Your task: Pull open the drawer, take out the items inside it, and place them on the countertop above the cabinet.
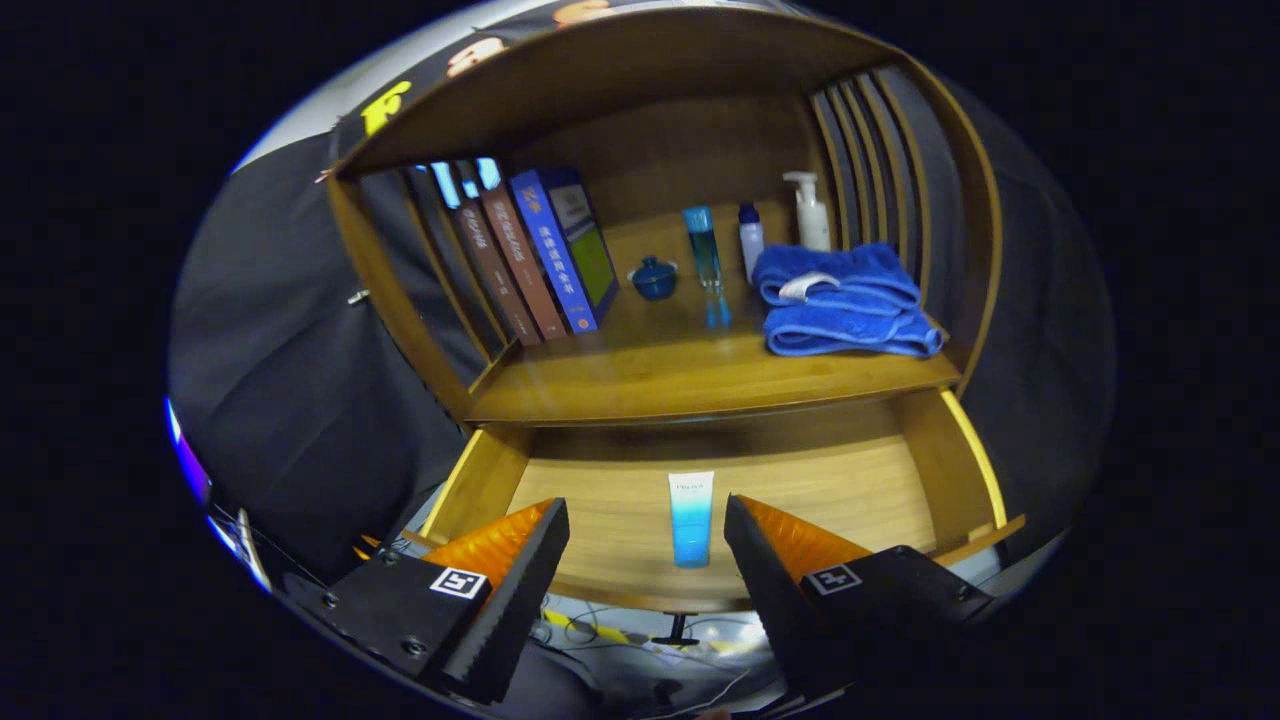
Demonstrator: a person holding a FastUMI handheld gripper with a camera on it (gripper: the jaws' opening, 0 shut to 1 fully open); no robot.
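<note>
Gripper view: your gripper [646,530] is released, fingers spread wide, nothing between the pads. It hangs above the front edge of the drawer [850,480], which is pulled out.

1 item inside: a tube [692,518] lying flat on the drawer floor, just ahead of the fingers and in the gap between them. Long axis runs front to back, in line with the fingers. The pale end points toward the cabinet back, the blue end toward you. Which end is the cap, can't tell. Not touching either finger.

Countertop [640,375] above the drawer already carries things:
- 1 row of books [535,255] leaning at the left end, spines facing you
- small dark blue lidded pot [654,279] just beside the books
- tall blue bottle [706,262] near the middle, upright
- small white bottle with dark cap [750,238] behind it
- white pump bottle [811,212] at the back right
- folded blue towels [845,300] stacked at the right end, a white label on top

Hidden or unclear:
- drawer front panel is mostly cut off by the fingers; only a dark knob [677,632] shows below the front edge
- back of the drawer is in shadow under the countertop, contents there can't be made out
- cables [600,625] and clutter below the drawer are blurred, can't identify
- slatted side walls of the cabinet [640,90] are distorted at the edges
</note>
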